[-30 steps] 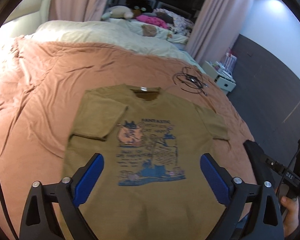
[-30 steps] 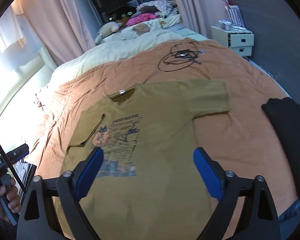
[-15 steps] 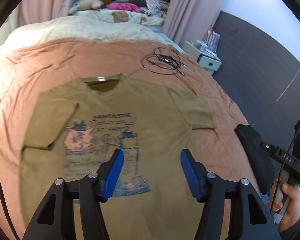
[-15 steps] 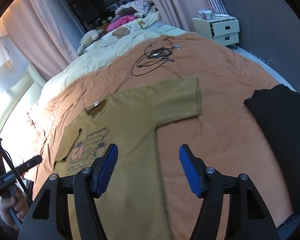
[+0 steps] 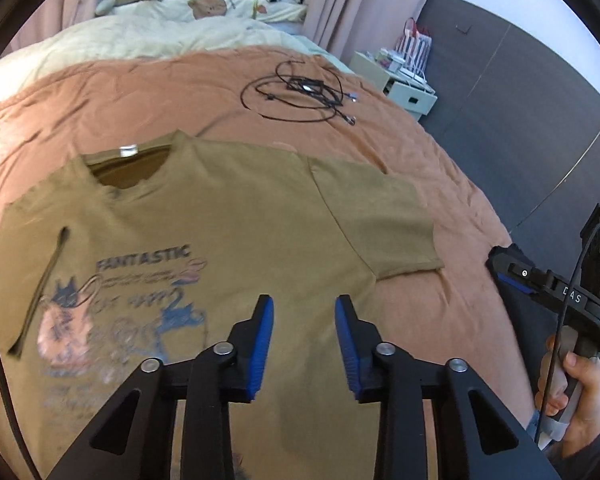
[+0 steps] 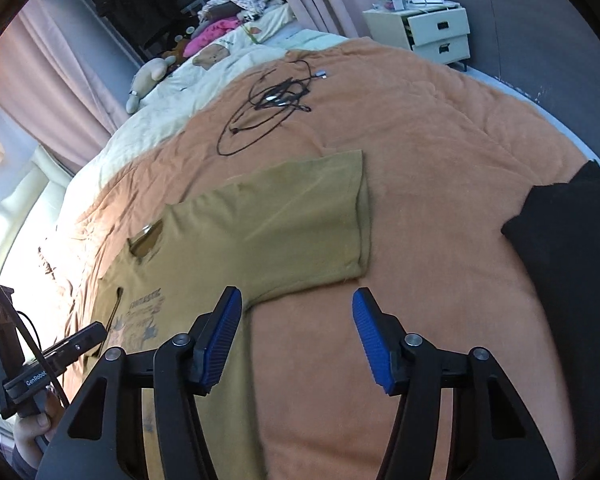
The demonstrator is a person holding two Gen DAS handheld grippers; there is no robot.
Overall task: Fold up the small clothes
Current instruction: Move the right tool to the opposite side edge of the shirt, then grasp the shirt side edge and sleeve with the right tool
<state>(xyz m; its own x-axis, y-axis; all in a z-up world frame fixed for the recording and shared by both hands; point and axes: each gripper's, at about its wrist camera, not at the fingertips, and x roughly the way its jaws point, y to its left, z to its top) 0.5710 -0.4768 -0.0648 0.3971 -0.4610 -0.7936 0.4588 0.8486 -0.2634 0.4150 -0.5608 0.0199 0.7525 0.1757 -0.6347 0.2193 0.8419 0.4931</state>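
Note:
An olive T-shirt (image 5: 260, 232) with a blue cat print lies flat, front up, on the orange bedspread (image 5: 140, 92). Its left sleeve is folded in over the chest; its right sleeve (image 6: 300, 224) lies spread out. My left gripper (image 5: 304, 316) hovers over the shirt's middle, jaws partly open and empty. My right gripper (image 6: 298, 308) hovers over the shirt's right side just below the right sleeve, open and empty. The right gripper's body also shows at the right edge of the left wrist view (image 5: 556, 292).
A tangle of black cables (image 5: 300, 92) lies on the bedspread beyond the collar. A black garment (image 6: 572, 248) lies at the right of the bed. A white nightstand (image 6: 424, 32) stands past the bed's far right corner. Pillows and soft toys (image 5: 204, 4) are at the far end.
Both grippers moved forward and to the right over the shirt. The left jaws narrowed a lot, the right jaws narrowed somewhat. The shirt has not moved.

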